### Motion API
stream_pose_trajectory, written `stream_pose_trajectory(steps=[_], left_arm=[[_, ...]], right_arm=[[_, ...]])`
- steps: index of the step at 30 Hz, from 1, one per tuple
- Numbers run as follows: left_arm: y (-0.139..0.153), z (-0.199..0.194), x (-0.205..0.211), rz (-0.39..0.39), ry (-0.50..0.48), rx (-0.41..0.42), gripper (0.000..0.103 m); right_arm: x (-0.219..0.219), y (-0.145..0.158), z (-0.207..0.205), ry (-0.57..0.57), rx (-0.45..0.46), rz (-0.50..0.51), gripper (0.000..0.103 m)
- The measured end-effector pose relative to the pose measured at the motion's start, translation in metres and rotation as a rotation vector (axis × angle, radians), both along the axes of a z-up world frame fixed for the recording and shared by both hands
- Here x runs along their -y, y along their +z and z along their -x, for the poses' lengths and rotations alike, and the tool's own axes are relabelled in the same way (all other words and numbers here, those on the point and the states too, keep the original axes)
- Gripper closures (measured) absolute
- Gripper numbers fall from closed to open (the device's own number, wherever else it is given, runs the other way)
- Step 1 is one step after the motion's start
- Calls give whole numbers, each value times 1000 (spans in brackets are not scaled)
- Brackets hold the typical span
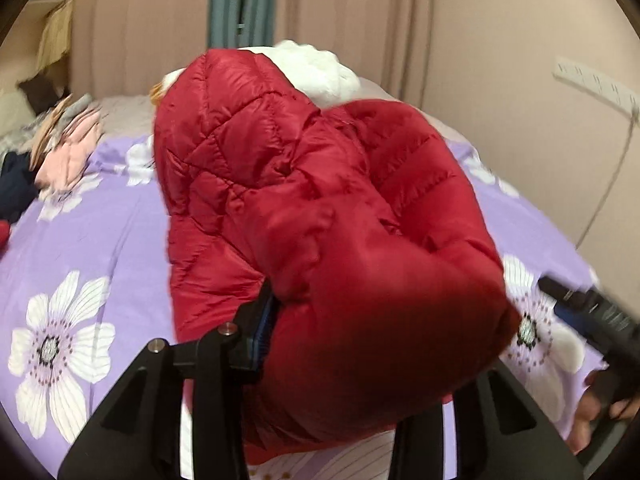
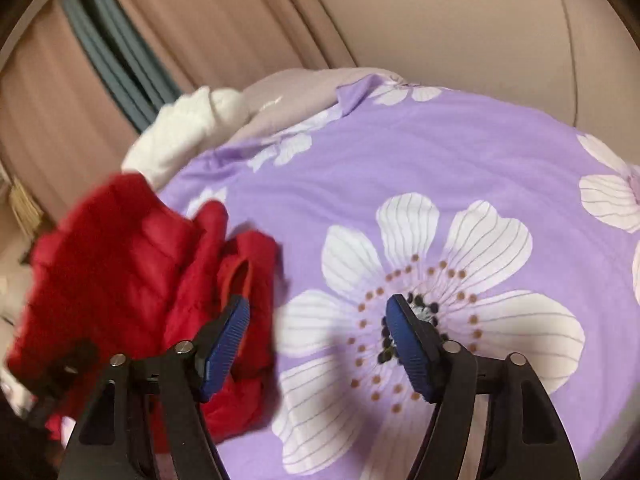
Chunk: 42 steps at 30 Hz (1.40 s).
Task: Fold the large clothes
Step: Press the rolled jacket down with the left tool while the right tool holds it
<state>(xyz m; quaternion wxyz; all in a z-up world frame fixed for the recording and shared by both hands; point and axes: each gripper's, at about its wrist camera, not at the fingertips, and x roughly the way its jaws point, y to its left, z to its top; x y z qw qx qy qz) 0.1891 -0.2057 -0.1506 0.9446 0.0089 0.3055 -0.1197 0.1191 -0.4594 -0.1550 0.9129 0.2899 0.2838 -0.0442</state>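
A red quilted puffer jacket point(image 1: 320, 208) is bunched up over the purple floral bedspread point(image 1: 88, 232). My left gripper point(image 1: 372, 340) is shut on its near end. The left blue pad point(image 1: 262, 332) presses into the fabric, and the jacket hides the right finger. In the right wrist view the jacket point(image 2: 132, 272) lies at the left. My right gripper point(image 2: 316, 304) stands open beside it, over a white flower print on the bedspread point(image 2: 440, 152), with nothing between its pads. The right gripper point(image 1: 580, 304) also shows at the right edge of the left wrist view, with a hand point(image 1: 592, 408) below it.
A white fluffy garment point(image 1: 320, 68) lies behind the jacket at the far side of the bed. A pile of pink, grey and dark clothes point(image 1: 68, 140) sits at the left. Curtains point(image 1: 340, 8) hang behind the bed, and a power strip point(image 1: 596, 84) is on the right wall.
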Motion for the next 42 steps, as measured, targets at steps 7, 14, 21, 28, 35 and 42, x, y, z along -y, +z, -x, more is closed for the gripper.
stream_pose_trajectory(steps=[7,14,21,28,35,42], left_arm=[[-23,-16,-1,19,-111,-110,61],[-29,-30,-12,-2,-190,-146,61],[-26,-18,-13,-14,-209,-137,58],[-16,5,-37,34,-212,-132,56],[-3,30,-51,64,-189,-146,55],[18,40,-101,243,-113,-149,57]], right_arm=[[-6,17,-13,187,89,-82,7],[-41,17,-40,374,94,-189,7],[-74,24,-48,422,86,-73,85],[-73,20,-50,386,74,-47,86],[-84,21,-54,375,50,15,86],[-83,13,-60,346,7,37,87]])
